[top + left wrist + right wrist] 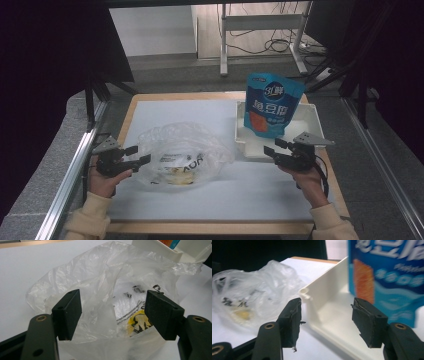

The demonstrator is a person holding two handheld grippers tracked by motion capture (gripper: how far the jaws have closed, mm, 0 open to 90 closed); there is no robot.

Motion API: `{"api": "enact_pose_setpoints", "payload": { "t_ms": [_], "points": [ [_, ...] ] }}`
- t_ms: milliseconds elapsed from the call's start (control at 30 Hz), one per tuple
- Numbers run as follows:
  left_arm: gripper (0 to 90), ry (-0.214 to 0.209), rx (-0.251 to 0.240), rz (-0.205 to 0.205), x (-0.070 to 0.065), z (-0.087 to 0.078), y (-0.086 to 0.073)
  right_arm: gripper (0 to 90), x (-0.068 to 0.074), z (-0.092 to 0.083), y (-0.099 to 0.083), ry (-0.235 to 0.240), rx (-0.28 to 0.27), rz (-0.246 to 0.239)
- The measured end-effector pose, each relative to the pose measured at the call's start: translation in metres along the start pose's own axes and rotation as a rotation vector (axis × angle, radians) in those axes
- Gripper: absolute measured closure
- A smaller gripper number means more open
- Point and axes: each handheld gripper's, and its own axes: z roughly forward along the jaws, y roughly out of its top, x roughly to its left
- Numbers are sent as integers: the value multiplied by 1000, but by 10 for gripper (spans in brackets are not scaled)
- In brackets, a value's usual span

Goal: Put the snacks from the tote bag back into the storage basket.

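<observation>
A crumpled clear plastic bag (182, 155) with black print and something yellow inside lies on the white mat. My left gripper (139, 154) sits at the bag's left edge. In the left gripper view its jaws stand wide apart around the bag (112, 290), with loose film between them and neither pad pressing on it. A blue snack pouch (272, 105) stands upright in a white tray (250, 145). My right gripper (272, 145) hovers open at the tray's front left corner, holding nothing. In the right gripper view, the tray wall (322, 292) and the pouch (387, 277) lie ahead of the gripper (325, 320).
The white mat (225, 195) covers a wooden table whose edge (200, 227) runs along the front. Metal rails (70, 175) flank the table on both sides. Behind it stand desk legs with cables (265, 45) on the floor.
</observation>
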Motion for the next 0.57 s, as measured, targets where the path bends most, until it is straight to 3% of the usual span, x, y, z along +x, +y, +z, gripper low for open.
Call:
{"api": "enact_pose_setpoints", "payload": {
  "t_ms": [167, 567],
  "points": [
    [304, -2, 2, 2, -1, 0, 0, 400, 11, 10, -7, 34, 24, -7],
    [298, 1, -6, 0, 0, -3, 0, 375, 14, 9, -6, 46, 9, -4]
  ]
}}
